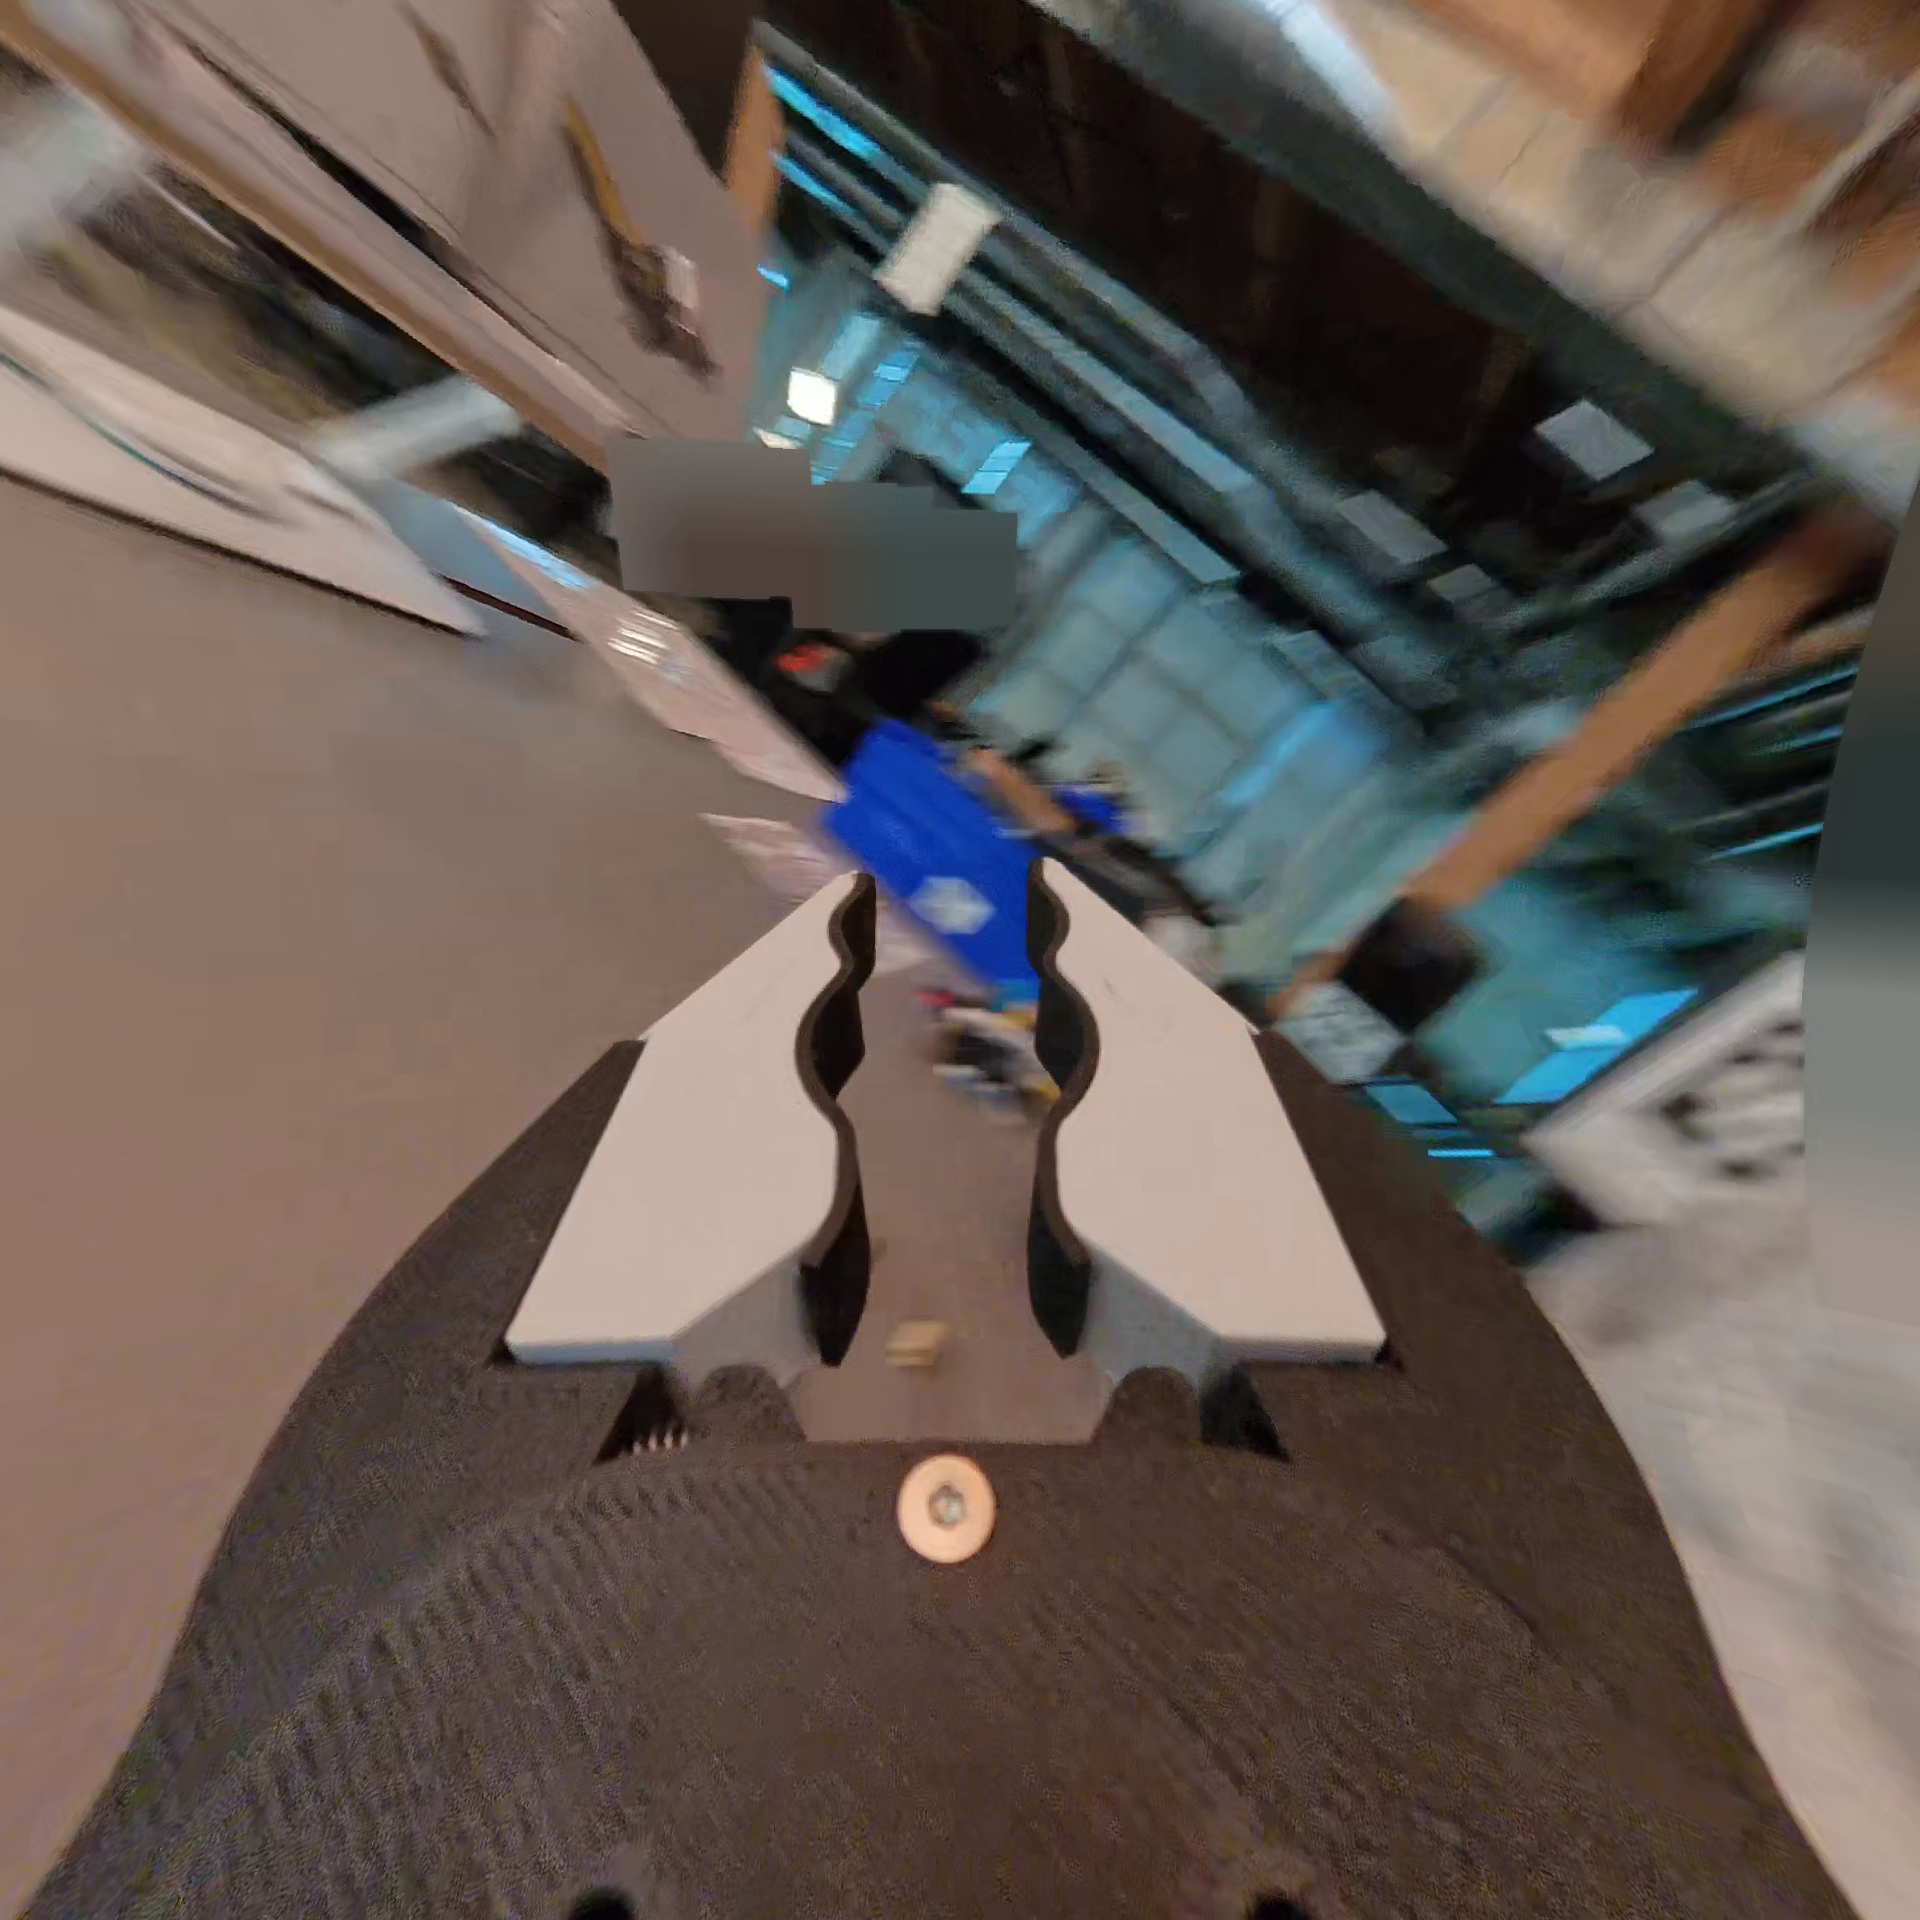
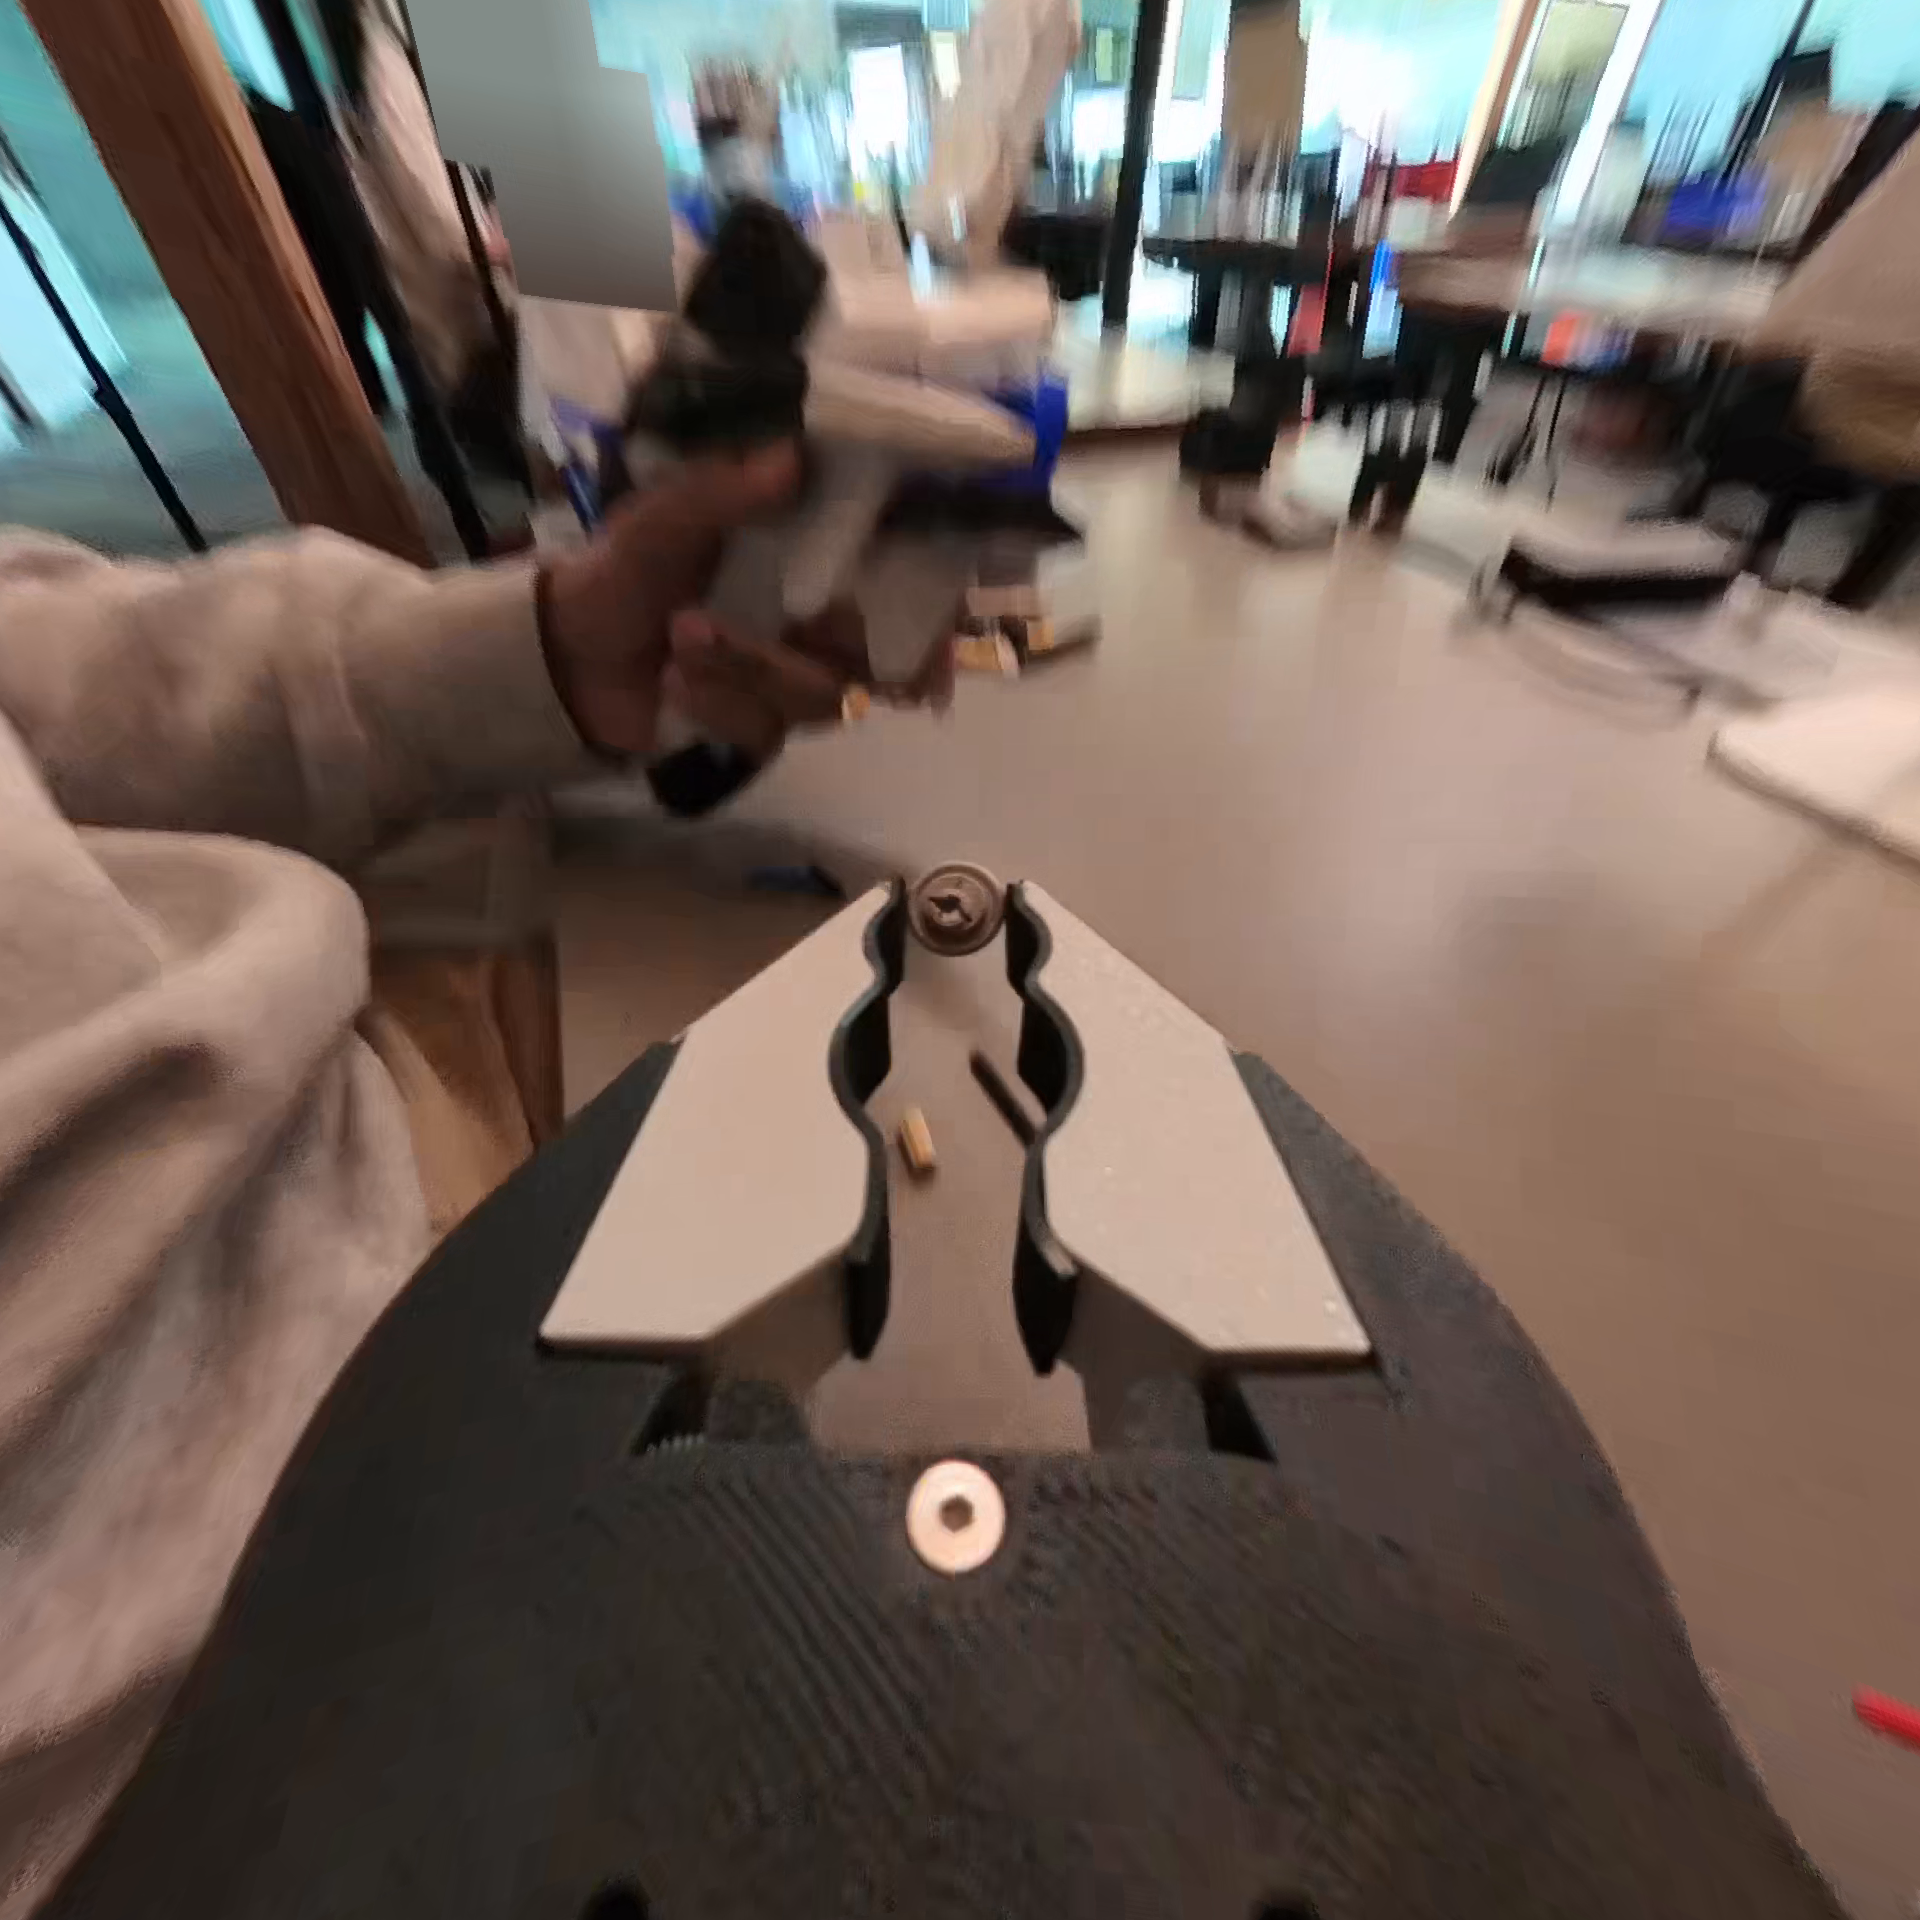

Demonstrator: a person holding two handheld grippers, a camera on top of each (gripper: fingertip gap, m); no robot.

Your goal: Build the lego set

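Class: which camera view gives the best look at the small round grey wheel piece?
The right wrist view: the round grey wheel piece sits sharp and centred, pinched between the right gripper fingertips. The left wrist view, tilted and blurred, does not show it at all.

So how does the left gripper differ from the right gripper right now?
The right gripper is shut on a small round grey piece at its fingertips; the left gripper is open, with nothing between its fingers. The right gripper points level over the table, above a small tan piece and a thin dark pin; the left gripper's view is tilted and blurred. Both have grey fingers with wavy black pads on a black body.
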